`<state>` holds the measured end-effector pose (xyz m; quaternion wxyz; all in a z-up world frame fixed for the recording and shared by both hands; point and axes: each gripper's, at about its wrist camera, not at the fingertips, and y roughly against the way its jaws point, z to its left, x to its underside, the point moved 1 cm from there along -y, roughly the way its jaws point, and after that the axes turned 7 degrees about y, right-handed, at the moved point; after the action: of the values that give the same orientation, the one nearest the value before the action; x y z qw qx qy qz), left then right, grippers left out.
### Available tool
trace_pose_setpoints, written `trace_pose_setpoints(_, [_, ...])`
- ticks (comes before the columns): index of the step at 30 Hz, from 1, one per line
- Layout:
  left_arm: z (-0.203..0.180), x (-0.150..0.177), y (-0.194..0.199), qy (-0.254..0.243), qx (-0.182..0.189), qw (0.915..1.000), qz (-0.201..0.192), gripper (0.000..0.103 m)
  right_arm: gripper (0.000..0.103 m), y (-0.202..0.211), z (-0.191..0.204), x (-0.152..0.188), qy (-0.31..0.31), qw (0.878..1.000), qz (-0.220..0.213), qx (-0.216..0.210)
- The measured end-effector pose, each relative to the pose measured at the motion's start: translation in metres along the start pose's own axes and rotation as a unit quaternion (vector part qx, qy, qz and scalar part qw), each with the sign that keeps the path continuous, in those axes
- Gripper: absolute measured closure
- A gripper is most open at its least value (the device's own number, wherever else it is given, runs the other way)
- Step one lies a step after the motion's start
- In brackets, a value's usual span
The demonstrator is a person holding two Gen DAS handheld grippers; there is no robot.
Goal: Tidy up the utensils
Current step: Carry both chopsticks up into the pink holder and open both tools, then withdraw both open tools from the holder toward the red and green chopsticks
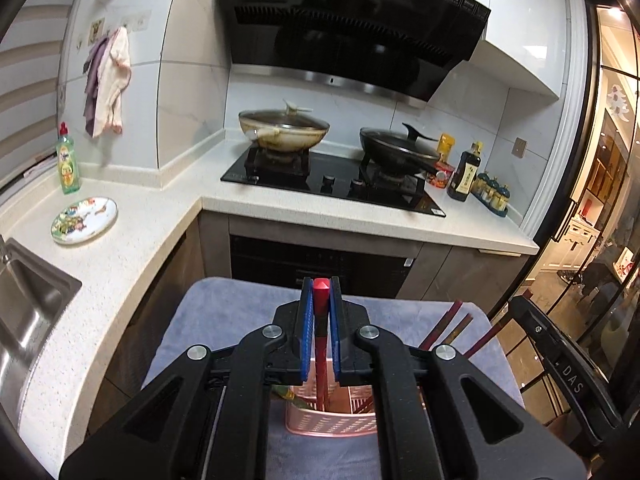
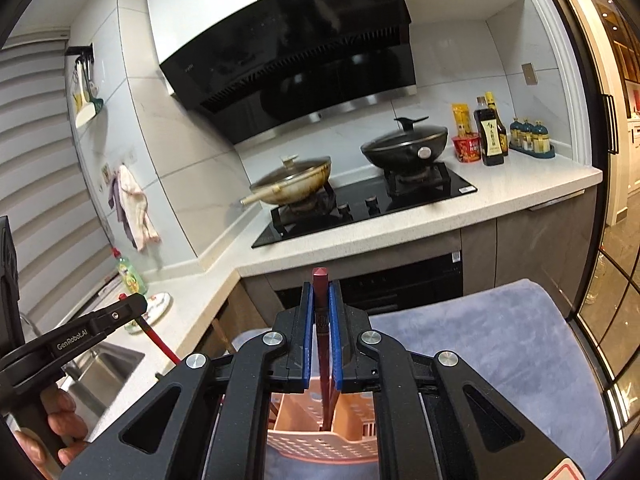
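A steel sink sits far left in the pale table, with a patterned plate beside it; further right, the left gripper has its blue jaws closed on a red chopstick, held upright over a pink basket on a grey towel; more chopsticks lean out to the right; the right gripper is clamped on a dark red chopstick whose lower end stands inside the same basket.
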<state>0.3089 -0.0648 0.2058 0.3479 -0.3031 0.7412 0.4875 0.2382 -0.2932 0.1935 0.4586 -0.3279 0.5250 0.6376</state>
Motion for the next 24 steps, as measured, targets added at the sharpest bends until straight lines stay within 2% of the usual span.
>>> trace_pose_setpoints(2, [0.002,0.004,-0.001,0.004,-0.002,1.0000,0.002,0.094,0.091,0.002,-0.001,0.003,0.000,1.000,0.000,0.000])
trace_pose_setpoints(4, [0.004,0.007,0.001,0.007,-0.003,1.0000,0.006,0.084,0.091,0.006,-0.001,0.004,0.000,1.000,-0.002,0.000])
trace_pose_setpoints(5, [0.005,0.008,0.002,0.009,-0.004,0.9999,0.007,0.070,0.090,0.010,-0.002,0.004,0.000,1.000,-0.004,-0.001])
trace_pose_setpoints(6, [0.005,0.009,0.006,0.012,-0.004,0.9999,0.001,0.060,0.090,0.013,-0.001,0.003,0.000,1.000,-0.005,-0.002])
trace_pose_setpoints(7, [0.005,0.010,0.011,0.011,-0.006,0.9999,-0.005,0.057,0.089,0.017,-0.001,0.003,-0.001,1.000,-0.007,-0.004])
trace_pose_setpoints(11, [-0.001,0.014,0.026,0.000,-0.009,0.9999,-0.014,0.055,0.081,0.037,0.004,0.004,0.005,1.000,-0.016,-0.015])
trace_pose_setpoints(14, [-0.005,0.021,0.039,-0.009,-0.016,0.9996,-0.020,0.053,0.080,0.050,0.010,0.009,0.012,1.000,-0.015,-0.022])
trace_pose_setpoints(18, [-0.010,0.035,0.061,-0.027,-0.024,0.9989,-0.029,0.041,0.080,0.071,0.017,0.019,0.025,0.999,-0.012,-0.032])
trace_pose_setpoints(24, [-0.012,0.064,0.086,-0.047,-0.037,0.9980,-0.018,0.040,0.080,0.103,0.025,0.038,0.042,0.998,0.004,-0.044])
